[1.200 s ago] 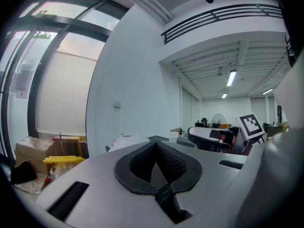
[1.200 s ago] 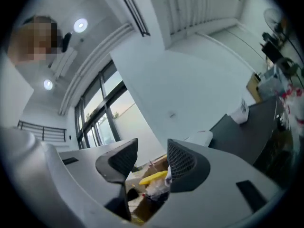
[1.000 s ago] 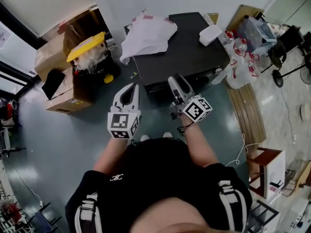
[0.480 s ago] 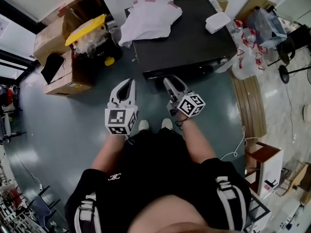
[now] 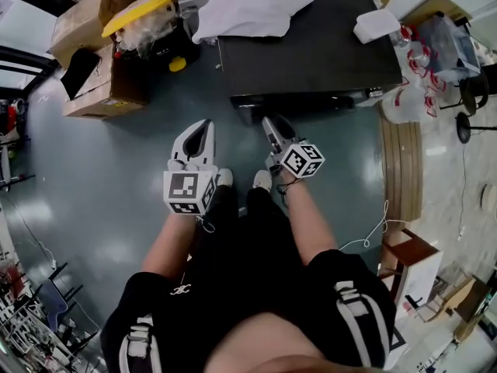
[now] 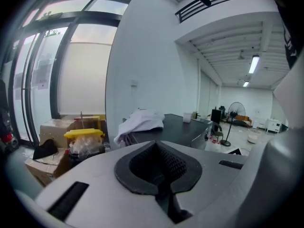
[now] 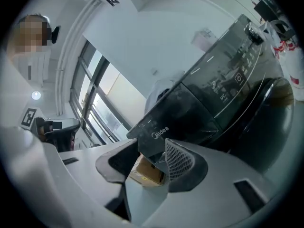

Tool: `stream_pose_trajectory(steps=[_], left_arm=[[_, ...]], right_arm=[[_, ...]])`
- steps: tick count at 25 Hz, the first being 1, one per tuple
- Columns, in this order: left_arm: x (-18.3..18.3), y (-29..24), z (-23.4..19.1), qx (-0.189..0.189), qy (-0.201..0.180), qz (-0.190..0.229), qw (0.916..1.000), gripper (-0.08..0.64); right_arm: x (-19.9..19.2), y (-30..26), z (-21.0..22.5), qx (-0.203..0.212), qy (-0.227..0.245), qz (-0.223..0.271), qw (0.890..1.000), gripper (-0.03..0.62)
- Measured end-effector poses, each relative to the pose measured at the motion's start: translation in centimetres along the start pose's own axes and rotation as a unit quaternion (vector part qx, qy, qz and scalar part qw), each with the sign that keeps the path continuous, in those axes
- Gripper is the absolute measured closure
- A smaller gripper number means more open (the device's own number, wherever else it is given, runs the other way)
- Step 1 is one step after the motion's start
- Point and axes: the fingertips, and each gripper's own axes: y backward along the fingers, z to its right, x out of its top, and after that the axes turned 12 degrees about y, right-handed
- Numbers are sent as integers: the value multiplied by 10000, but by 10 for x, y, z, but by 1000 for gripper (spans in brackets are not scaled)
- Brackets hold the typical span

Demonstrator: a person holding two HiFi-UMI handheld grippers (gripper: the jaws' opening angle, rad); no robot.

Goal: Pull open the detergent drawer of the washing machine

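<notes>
Two claws checked. My right claw [image 7: 151, 167] pinches the detergent drawer [image 7: 164, 120] of the washing machine [image 5: 311, 53]. Left claw [image 6: 159, 170], at its 9 o'clock, is pressed together.

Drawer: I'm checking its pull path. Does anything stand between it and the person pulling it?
Nothing visible does. The right claw grips the drawer, and only floor lies between it and the person's shoes.

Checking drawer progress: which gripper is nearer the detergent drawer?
Right. The right gripper has its jaws around the detergent drawer front; the left gripper hangs apart, off to its left.
</notes>
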Motion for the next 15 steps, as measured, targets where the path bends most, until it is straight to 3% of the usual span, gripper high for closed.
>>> stream_pose_trajectory(steps=[7, 15], left_arm=[[-33, -13, -26, 395, 171, -164, 9989, 558], [-49, -37, -32, 508, 292, -98, 9982, 558]], right_arm=[[-23, -29, 27, 123, -259, -1, 9996, 416], [-27, -45, 42, 200, -509, 148, 9984, 416]])
